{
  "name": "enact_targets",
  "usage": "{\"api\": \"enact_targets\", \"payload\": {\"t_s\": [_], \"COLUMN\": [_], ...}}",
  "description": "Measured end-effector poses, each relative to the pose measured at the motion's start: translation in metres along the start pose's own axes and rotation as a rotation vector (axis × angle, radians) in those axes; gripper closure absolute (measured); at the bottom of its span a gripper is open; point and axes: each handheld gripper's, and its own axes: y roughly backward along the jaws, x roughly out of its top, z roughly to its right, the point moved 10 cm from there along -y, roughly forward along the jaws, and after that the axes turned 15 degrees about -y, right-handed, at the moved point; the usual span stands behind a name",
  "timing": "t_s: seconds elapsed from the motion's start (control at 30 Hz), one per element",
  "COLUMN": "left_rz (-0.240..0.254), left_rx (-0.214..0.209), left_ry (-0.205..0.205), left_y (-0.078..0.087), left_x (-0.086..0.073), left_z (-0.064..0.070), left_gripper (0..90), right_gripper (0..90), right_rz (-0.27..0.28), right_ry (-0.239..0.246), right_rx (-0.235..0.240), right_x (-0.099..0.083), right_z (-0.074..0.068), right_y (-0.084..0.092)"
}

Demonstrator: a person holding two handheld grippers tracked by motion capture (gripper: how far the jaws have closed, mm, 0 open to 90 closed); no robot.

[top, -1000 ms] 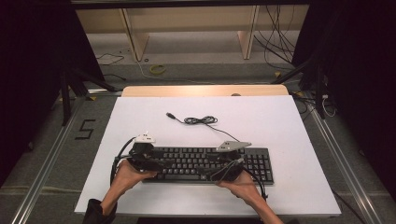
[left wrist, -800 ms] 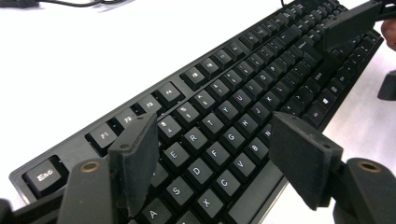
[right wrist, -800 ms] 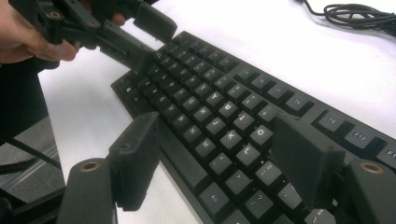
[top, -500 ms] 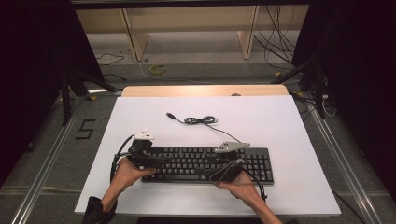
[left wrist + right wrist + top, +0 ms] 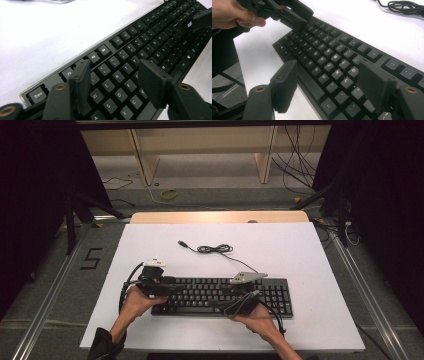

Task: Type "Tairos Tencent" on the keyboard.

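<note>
Keyboard (image 5: 222,296): black, flat, matte keycaps, lying on white table (image 5: 300,250) between both claws.
Left claw (image 5: 115,82): jaws apart over left key rows, just been closing, nothing pinched.
Right claw (image 5: 329,85): jaws apart, straddling front edge, pads not pressing.
Coiled black cable (image 5: 212,249) beyond claws, clear of them.

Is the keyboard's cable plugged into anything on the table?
No: in the high view the cable lies loosely coiled on the white table beyond the keyboard, with its plug end lying free on the surface.
</note>
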Motion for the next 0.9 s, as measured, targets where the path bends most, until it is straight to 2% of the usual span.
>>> {"api": "enact_targets", "payload": {"t_s": [0.17, 0.33, 0.57, 0.73, 0.9], "left_rz": [-0.009, -0.047, -0.09, -0.112, -0.126], "left_rx": [0.004, -0.008, -0.011, -0.011, -0.013], "left_ry": [-0.002, -0.013, -0.033, -0.042, -0.038], "left_y": [-0.002, -0.008, -0.014, -0.017, -0.02], "left_x": [0.0, -0.004, -0.009, -0.012, -0.015], "left_z": [-0.002, 0.0, 0.0, 0.0, 0.0], "left_gripper": [53.7, 68.2, 83.7, 88.7, 89.0], "right_gripper": [33.3, 33.4, 33.4, 33.4, 33.3], "right_rz": [-0.001, -0.001, -0.001, -0.006, -0.008], "right_ry": [-0.001, 0.0, 0.002, -0.001, 0.004], "right_rx": [0.001, 0.001, 0.003, 0.003, 0.003], "right_x": [0.0, 0.0, 0.0, -0.001, -0.001], "right_z": [0.0, 0.0, -0.001, -0.001, -0.002], "right_y": [0.0, 0.0, 0.0, -0.001, -0.001]}}
